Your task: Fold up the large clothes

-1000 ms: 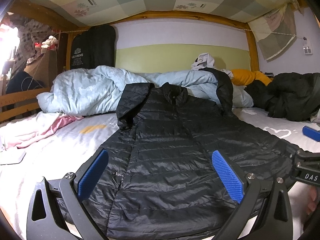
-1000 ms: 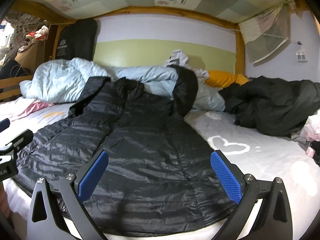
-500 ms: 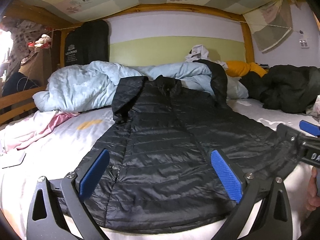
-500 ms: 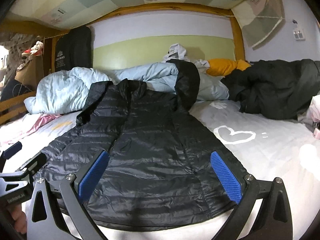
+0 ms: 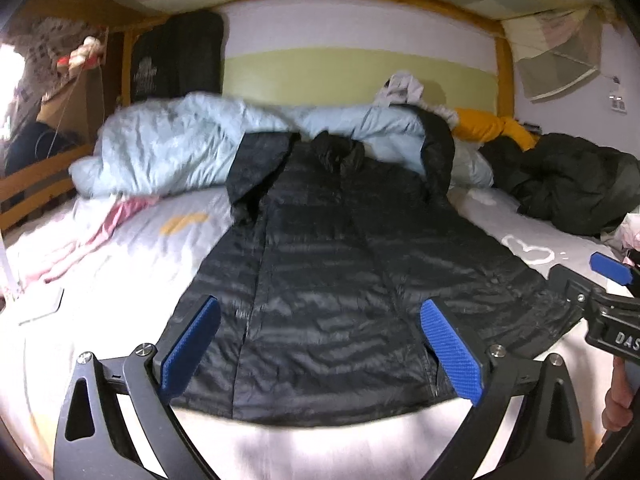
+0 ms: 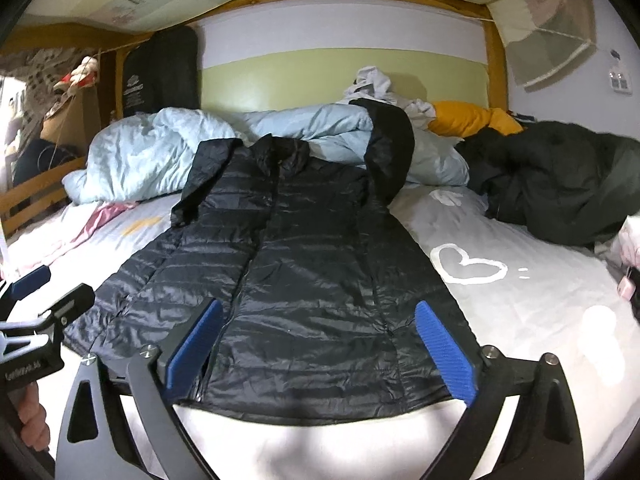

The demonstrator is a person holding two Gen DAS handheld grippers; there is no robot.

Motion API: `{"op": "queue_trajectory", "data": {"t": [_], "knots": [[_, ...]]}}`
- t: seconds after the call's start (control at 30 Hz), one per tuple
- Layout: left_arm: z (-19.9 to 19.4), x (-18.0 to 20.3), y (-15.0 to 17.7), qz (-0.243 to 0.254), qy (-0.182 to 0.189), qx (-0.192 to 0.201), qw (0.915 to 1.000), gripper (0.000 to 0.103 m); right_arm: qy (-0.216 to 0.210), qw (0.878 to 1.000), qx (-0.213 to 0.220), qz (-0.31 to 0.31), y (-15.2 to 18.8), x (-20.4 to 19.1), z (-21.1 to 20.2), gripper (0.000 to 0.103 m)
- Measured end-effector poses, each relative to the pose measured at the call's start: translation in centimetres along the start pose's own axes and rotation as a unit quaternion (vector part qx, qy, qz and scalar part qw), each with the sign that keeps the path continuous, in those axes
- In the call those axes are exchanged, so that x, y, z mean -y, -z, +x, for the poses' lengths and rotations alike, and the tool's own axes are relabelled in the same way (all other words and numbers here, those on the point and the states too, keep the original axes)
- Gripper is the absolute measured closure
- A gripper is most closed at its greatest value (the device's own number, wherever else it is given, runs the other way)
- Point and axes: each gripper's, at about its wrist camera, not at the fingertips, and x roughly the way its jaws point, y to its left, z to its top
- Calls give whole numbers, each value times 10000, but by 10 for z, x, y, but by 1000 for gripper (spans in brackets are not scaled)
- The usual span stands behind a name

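A black quilted puffer jacket (image 5: 332,280) lies spread flat on the bed, collar toward the wall, hem toward me, one sleeve draped up over the duvet. My left gripper (image 5: 318,308) hovers open above the hem's left part with nothing between its blue pads. In the right wrist view the jacket (image 6: 312,264) fills the middle. My right gripper (image 6: 318,312) hangs over the hem's right part, its jaws closing slightly, wide apart and touching nothing. Each gripper shows at the edge of the other's view: the right gripper (image 5: 588,276), the left gripper (image 6: 52,292).
A crumpled light blue duvet (image 5: 168,152) lies behind the jacket. At the right sits a dark coat pile (image 5: 568,184), with a yellow pillow (image 5: 488,128) behind it. Pink cloth (image 5: 100,232) lies left, by a wooden rail (image 5: 32,184). A heart print (image 6: 464,264) marks the white sheet.
Both grippers have risen and drawn back a little, so white sheet now shows below the hem. The right pads stand slightly closer together. The jacket has not moved.
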Motion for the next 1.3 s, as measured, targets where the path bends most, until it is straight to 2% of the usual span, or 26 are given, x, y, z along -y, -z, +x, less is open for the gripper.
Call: {"op": "queue_trajectory", "data": {"t": [0.13,0.23,0.4,0.5,0.6,0.7,0.93,1.13,1.23,1.3], "knots": [[13,-6,3,-198,-6,-747,9970,3,43,9998,-205,-71,-4,-7,-5,5],[19,-11,9,-301,11,-975,9948,3,104,9992,-383,-91,-1,-10,-2,5],[21,-13,11,-250,-33,-967,9950,7,250,9983,-485,-215,5,-13,5,5],[20,-15,9,-260,42,-934,9953,13,315,9983,-368,-314,7,-16,2,6],[21,-18,8,-332,155,-952,9948,13,489,9979,-159,-383,8,-18,-2,8],[21,-20,7,-320,124,-938,9950,13,395,9985,-228,-308,5,-16,-1,13],[23,-28,6,-384,54,-981,9944,13,299,9988,-389,-61,4,0,3,15],[26,-32,8,-363,48,-1038,9939,13,206,9988,-431,-95,7,1,3,16],[26,-31,10,-330,92,-1073,9936,13,58,9988,-478,-30,8,1,4,15],[27,-29,13,-331,245,-1188,9921,12,-203,9977,-643,114,11,2,8,16]]}}
